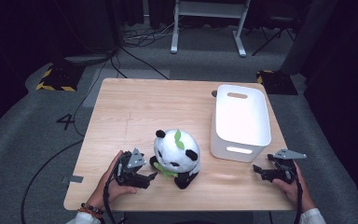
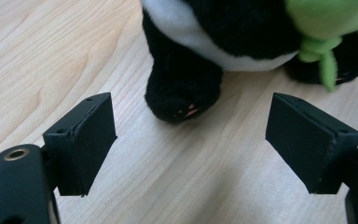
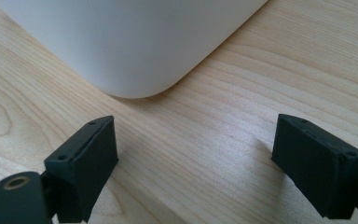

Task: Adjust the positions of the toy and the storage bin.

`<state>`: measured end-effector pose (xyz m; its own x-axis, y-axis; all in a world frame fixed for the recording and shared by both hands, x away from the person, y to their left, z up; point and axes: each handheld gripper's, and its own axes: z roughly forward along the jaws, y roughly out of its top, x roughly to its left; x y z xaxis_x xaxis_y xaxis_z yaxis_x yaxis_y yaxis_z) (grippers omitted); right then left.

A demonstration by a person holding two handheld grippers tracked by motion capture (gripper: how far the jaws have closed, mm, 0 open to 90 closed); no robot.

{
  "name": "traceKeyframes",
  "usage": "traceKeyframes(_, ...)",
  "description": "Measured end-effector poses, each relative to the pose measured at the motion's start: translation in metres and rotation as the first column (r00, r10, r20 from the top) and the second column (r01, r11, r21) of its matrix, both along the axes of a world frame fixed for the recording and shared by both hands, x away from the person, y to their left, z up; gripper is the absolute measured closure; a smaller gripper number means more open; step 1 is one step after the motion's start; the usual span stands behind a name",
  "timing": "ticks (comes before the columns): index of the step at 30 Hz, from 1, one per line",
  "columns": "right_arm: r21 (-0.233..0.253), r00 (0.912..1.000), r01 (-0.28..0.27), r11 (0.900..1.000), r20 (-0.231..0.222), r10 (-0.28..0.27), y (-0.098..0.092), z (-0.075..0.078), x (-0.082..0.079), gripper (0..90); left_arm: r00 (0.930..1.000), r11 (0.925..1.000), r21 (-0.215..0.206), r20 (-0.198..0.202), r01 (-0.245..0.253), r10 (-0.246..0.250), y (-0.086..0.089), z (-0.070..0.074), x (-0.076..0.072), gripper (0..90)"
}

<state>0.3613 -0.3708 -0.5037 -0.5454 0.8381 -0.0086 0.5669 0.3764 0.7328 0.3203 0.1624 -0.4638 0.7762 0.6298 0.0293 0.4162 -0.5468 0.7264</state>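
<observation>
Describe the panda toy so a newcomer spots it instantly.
On the light wooden table, look near the front edge, left of the white plastic bin. The panda plush sits there, just ahead of the left gripper. It's the only soft thing: black-and-white fur with green leaves.

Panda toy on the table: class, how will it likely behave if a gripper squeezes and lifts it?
The panda looks plush, so it would probably squash and flop rather than stay stiff. Its fuzzy paw should give the left gripper good grip, not slip. Probably light for its size, and it may topple if nudged.
</observation>
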Motion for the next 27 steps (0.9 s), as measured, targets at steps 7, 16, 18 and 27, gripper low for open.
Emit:
traceKeyframes(7, 0.000, 1.0000, 0.000, 1.000, 0.000, 0.000, 0.000, 0.000, 0.000, 13.7, 0.9999, 0.9991, -0.040, 0.005, 0.011, -0.010, -0.006, 0.006, -0.001, 16.0)
traceKeyframes(16, 0.000, 1.0000, 0.000, 1.000, 0.000, 0.000, 0.000, 0.000, 0.000, 13.7, 0.9995, 0.9965, -0.076, 0.003, 0.032, -0.032, -0.018, 0.012, 0.007, 15.5)
traceKeyframes(18, 0.000, 1.0000, 0.000, 1.000, 0.000, 0.000, 0.000, 0.000, 0.000, 13.7, 0.9992, 0.9962, -0.077, 0.007, 0.039, -0.039, -0.019, 0.014, 0.005, 15.8)
traceKeyframes(27, 0.000, 1.0000, 0.000, 1.000, 0.000, 0.000, 0.000, 0.000, 0.000, 13.7, 0.9985, 0.9904, -0.129, 0.025, 0.051, -0.049, -0.015, 0.025, -0.001, 15.8)
